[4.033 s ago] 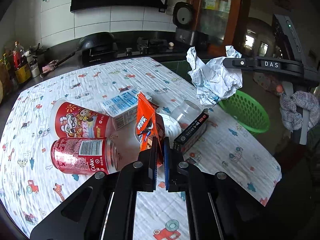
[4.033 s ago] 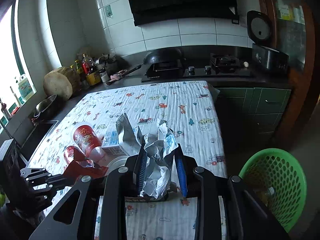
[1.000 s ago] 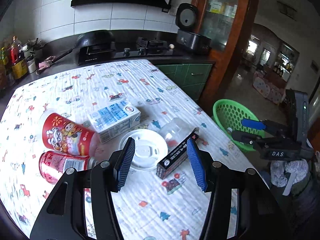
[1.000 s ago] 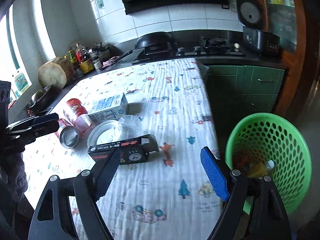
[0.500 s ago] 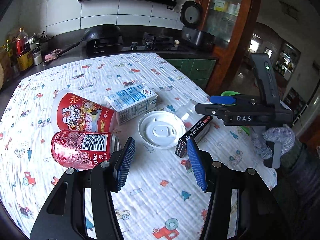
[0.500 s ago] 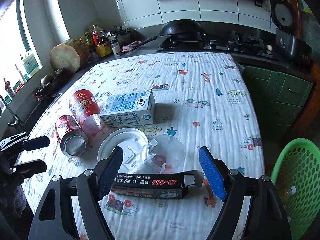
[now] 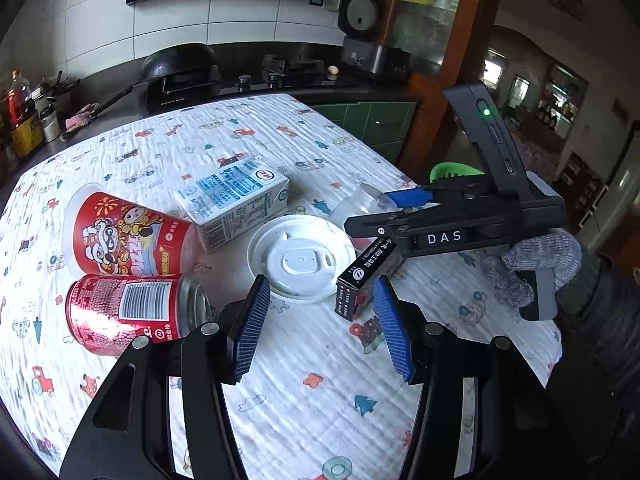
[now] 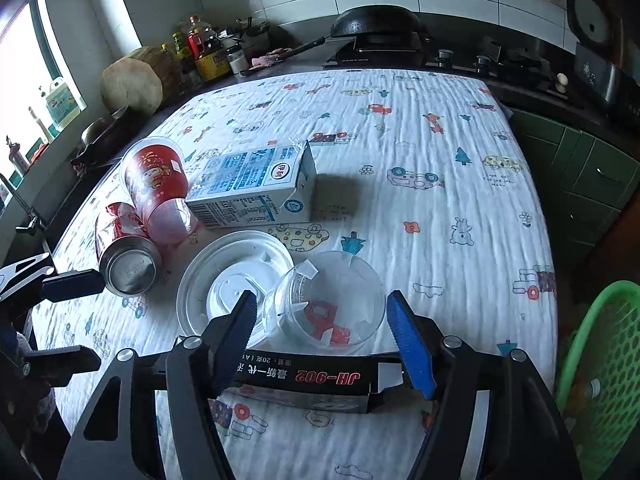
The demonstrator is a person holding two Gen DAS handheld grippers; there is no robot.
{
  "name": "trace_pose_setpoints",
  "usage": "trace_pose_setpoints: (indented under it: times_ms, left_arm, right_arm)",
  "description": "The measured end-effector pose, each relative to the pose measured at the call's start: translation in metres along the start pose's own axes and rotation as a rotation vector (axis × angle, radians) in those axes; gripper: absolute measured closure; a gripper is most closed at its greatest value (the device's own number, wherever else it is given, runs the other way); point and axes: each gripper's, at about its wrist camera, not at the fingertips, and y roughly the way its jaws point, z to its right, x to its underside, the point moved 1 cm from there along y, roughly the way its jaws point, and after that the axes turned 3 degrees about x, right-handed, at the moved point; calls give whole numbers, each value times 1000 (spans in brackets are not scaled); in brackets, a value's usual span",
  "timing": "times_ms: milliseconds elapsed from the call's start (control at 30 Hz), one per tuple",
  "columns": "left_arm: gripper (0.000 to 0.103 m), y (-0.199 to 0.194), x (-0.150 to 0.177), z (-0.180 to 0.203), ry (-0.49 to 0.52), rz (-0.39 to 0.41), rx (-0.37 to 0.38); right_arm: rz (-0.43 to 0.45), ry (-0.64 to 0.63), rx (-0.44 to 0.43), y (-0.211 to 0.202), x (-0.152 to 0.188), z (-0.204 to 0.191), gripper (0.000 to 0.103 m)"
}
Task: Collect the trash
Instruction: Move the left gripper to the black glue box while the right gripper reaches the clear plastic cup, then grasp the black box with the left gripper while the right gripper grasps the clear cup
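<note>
Table, printed cloth (image 8: 440,168): ahead of right gripper (image 8: 320,332), clear cup (image 8: 332,300), white lid (image 8: 224,280), black box (image 8: 312,380); beyond-left, milk carton (image 8: 256,184), red cup (image 8: 156,180), cola can (image 8: 124,252).

Daylight pours in from the window (image 8: 48,92), which is blown out white, while the far corners stay dim. Both views bulge like a fishbowl with black rims. The milk carton (image 8: 256,190) casts a soft shadow on the tablecloth (image 8: 440,168).
</note>
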Motion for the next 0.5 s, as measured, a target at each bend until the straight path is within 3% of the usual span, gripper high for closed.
trace_pose_setpoints:
  times_ms: [33,500]
  left_arm:
    - [49,2,0,1,5,-4,-2]
    - [48,47,-5,28,143,-89,22]
  right_arm:
    - [-3,8,-7,0,0,1,47]
    - [77,46,-6,-28,1,10,48]
